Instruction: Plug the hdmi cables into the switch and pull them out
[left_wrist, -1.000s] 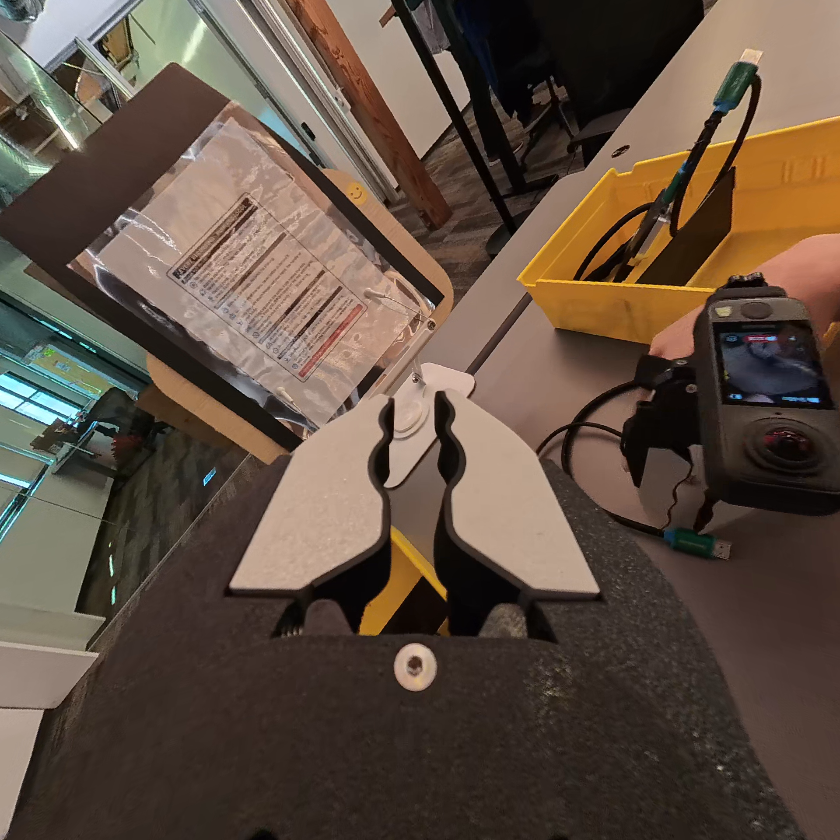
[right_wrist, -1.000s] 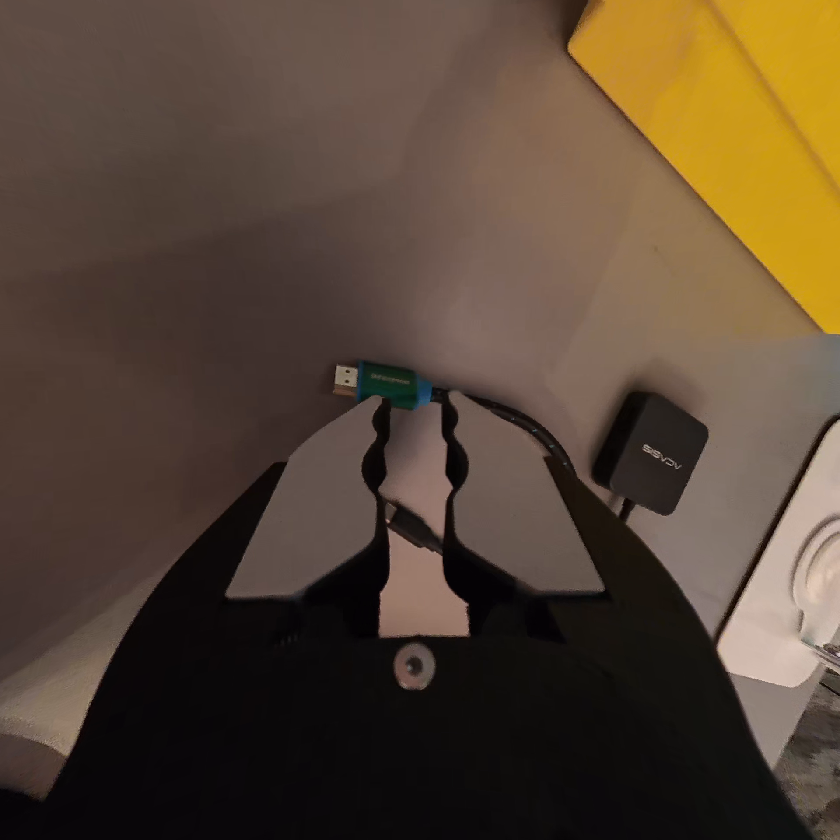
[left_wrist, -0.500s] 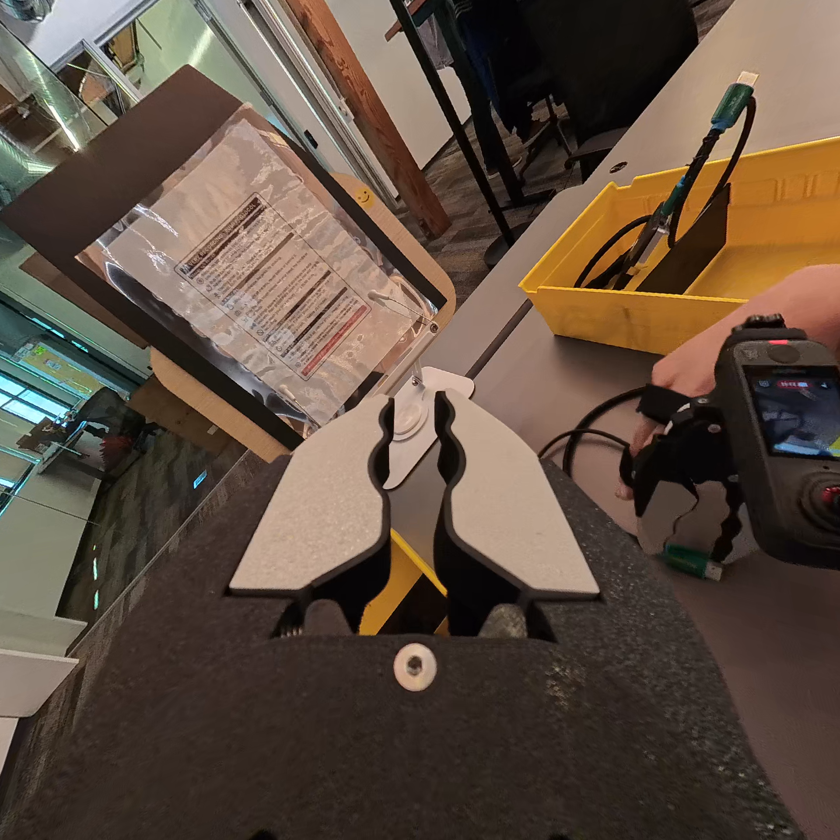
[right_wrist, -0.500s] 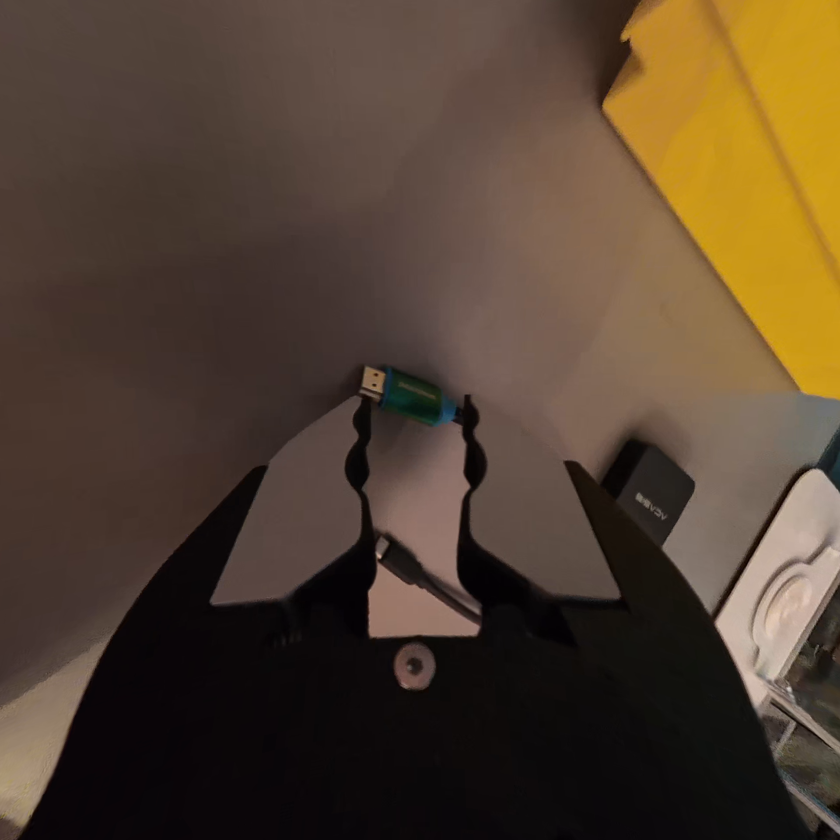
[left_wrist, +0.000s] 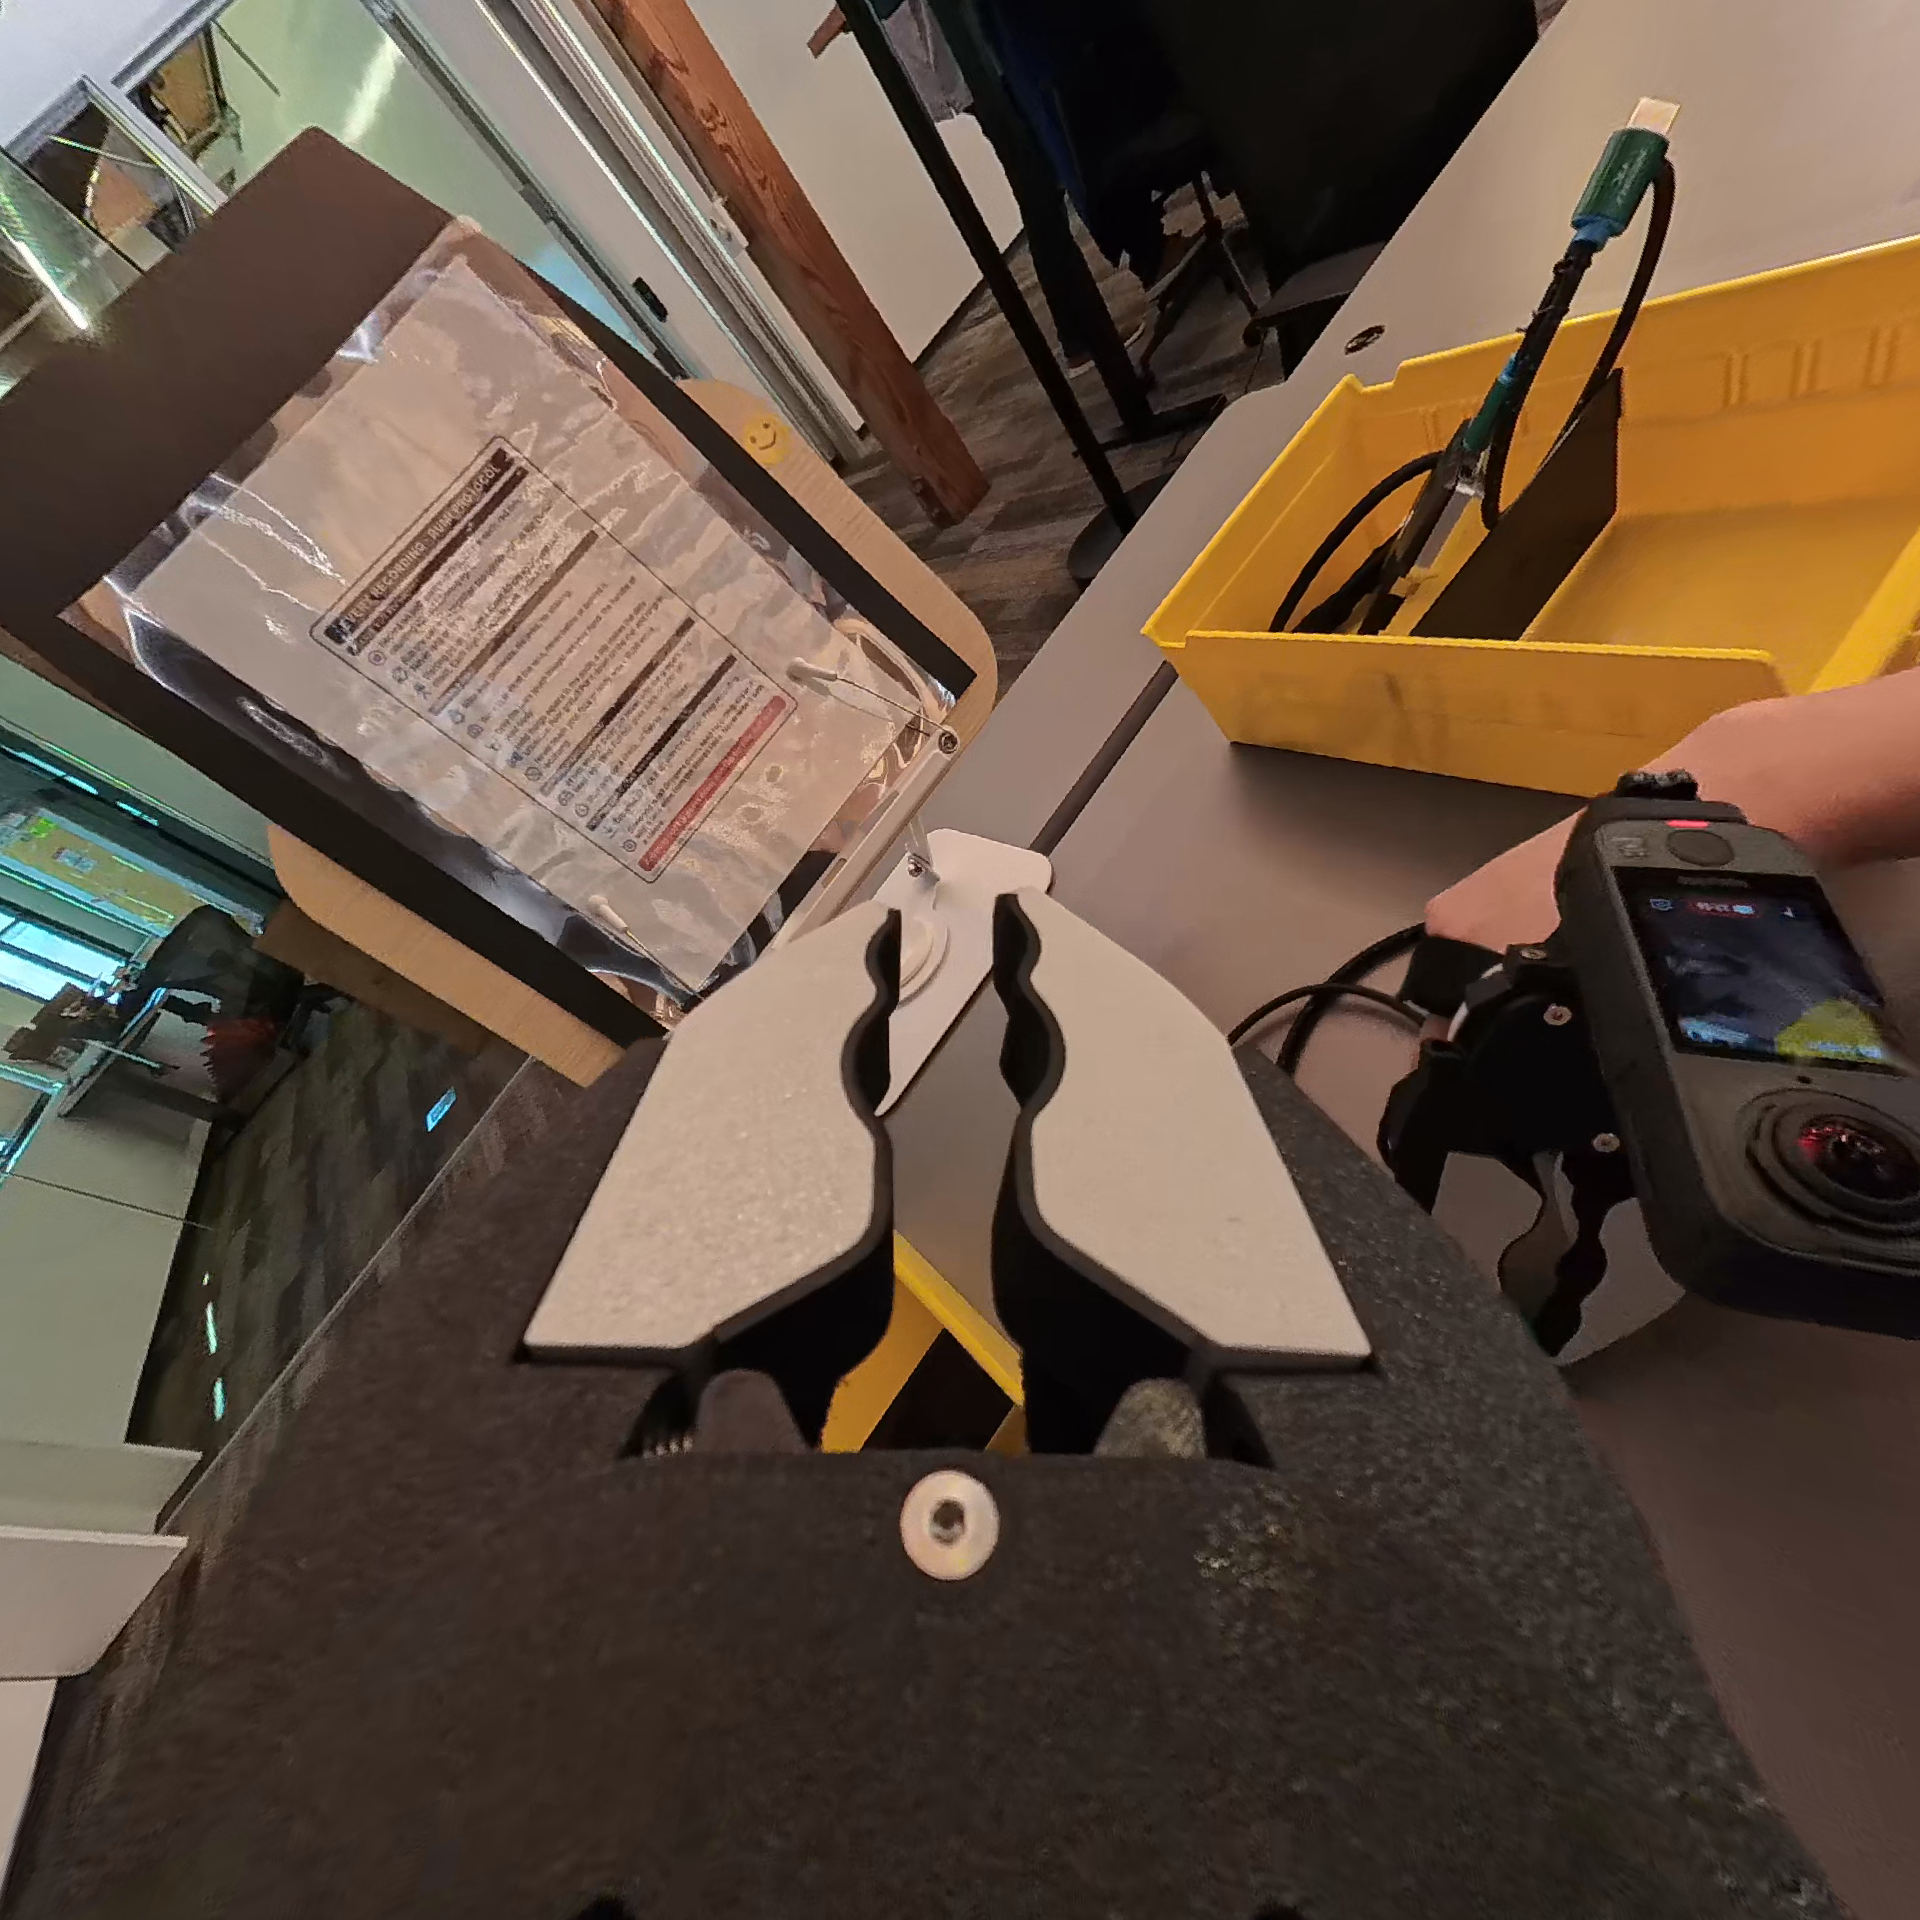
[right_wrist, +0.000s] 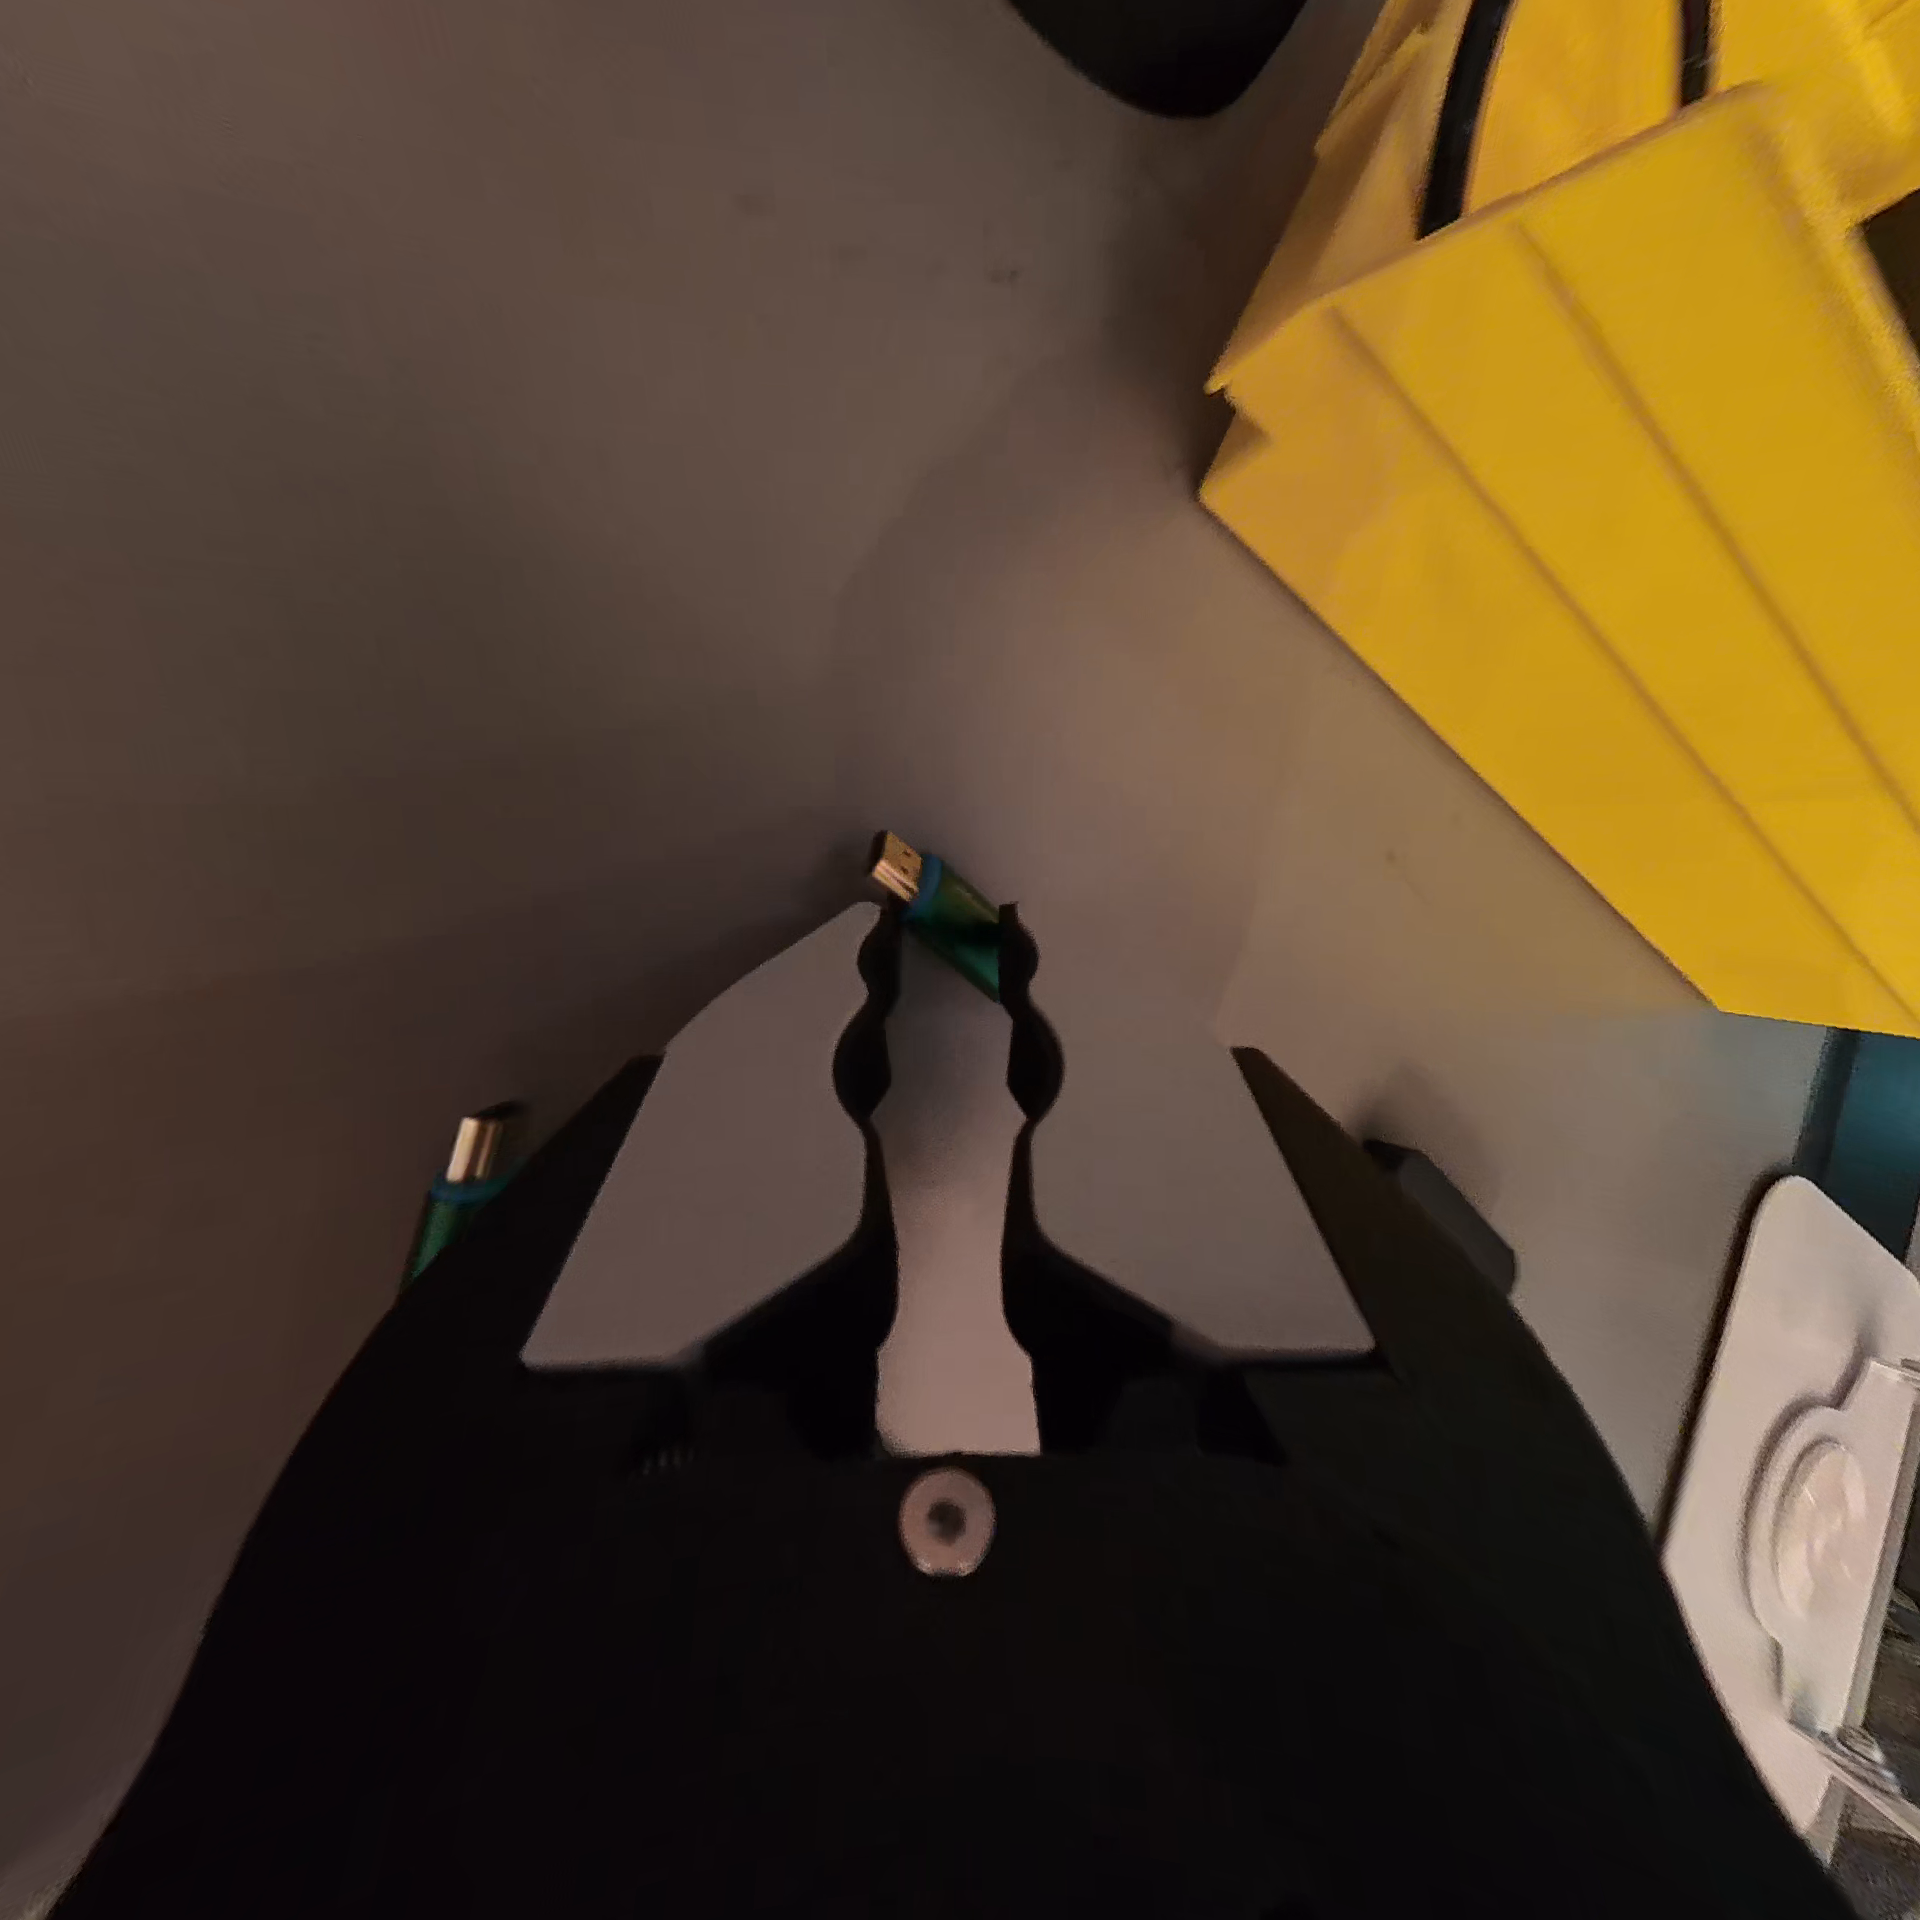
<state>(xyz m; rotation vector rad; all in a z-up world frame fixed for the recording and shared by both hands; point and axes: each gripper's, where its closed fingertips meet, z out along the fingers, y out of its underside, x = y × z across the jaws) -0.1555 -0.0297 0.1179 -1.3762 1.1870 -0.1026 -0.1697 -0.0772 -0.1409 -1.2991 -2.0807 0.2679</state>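
Note:
In the right wrist view my right gripper (right_wrist: 943, 914) has its jaws closed in on a green HDMI plug (right_wrist: 951, 930) with a gold tip, held tilted at the fingertips just over the grey table (right_wrist: 520, 520). A second green plug (right_wrist: 473, 1158) shows at the left of the gripper body. A small black box (right_wrist: 1439, 1195) is mostly hidden behind the right finger. In the left wrist view my left gripper (left_wrist: 940, 914) is slightly open and empty, raised above the table edge. The right gripper (left_wrist: 1548, 1257), held by a hand, shows at the right, with a black cable (left_wrist: 1320, 1003) behind it.
A yellow bin (left_wrist: 1455, 717) stands at the back right with black cables and a green plug (left_wrist: 1621, 171) sticking up; it also shows in the right wrist view (right_wrist: 1558, 571). A dark board with a plastic-covered sheet (left_wrist: 436, 623) stands on a white base (left_wrist: 982, 862), (right_wrist: 1766, 1507). The left gripper's tips are roughly 25 cm from the right gripper's.
The right gripper's jaws have narrowed onto the green plug, which now points up and left. The right gripper has shifted, bringing a second plug into view. The left gripper has barely moved.

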